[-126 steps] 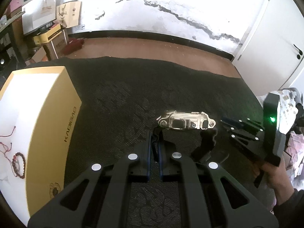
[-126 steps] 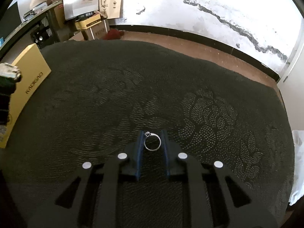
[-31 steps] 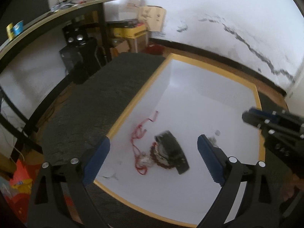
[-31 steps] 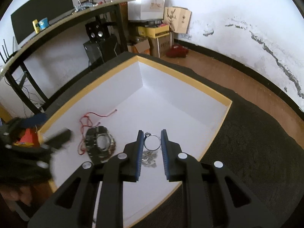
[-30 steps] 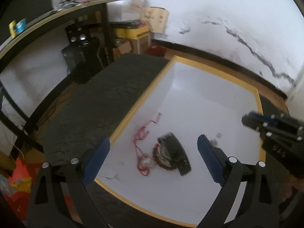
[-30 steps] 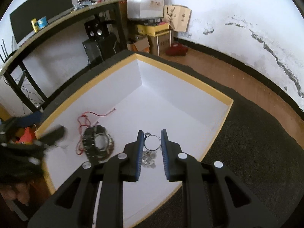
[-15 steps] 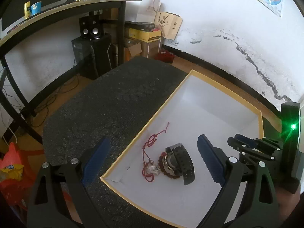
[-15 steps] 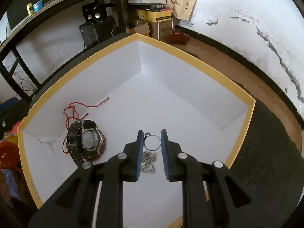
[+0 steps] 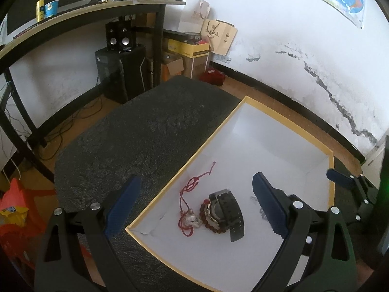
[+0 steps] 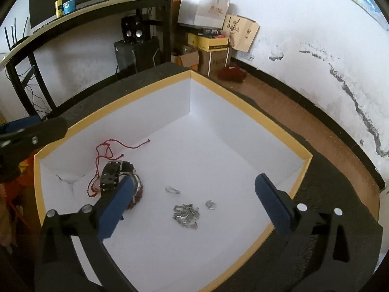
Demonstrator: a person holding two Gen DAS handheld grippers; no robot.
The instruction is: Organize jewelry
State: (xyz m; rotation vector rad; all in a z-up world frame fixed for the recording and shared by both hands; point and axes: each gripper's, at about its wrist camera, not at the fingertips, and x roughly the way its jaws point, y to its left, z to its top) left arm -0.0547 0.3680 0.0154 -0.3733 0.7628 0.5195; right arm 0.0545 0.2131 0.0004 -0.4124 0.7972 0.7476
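A yellow-rimmed white box [image 10: 255, 116] holds the jewelry. My right gripper [image 10: 194, 185] hangs over it, jaws opening wide with nothing between them. Below it a small silver ring [image 10: 172, 189] lies loose on the box floor, beside a silver chain [image 10: 186, 215] and another small silver piece [image 10: 210, 204]. A black watch [image 10: 114, 175], a bead bracelet [image 10: 137, 194] and a red cord [image 10: 104, 155] lie at the left. My left gripper [image 9: 194, 189] stands open and empty above the box's [image 9: 184, 163] near corner, over the watch [image 9: 226, 209] and cord [image 9: 192, 189].
The box sits on a table covered with dark patterned cloth [image 9: 145, 133]. Behind it stand a black desk [image 10: 97, 12], speakers [image 10: 132, 31] and cardboard boxes [image 10: 211, 48] against a white wall. Wooden floor [image 10: 304, 121] runs at the right. An orange bag [image 9: 12, 206] lies low at the left.
My right gripper, shut on the ring half a second ago, has opened wide and the ring now lies in the box. My left gripper stayed open over the box.
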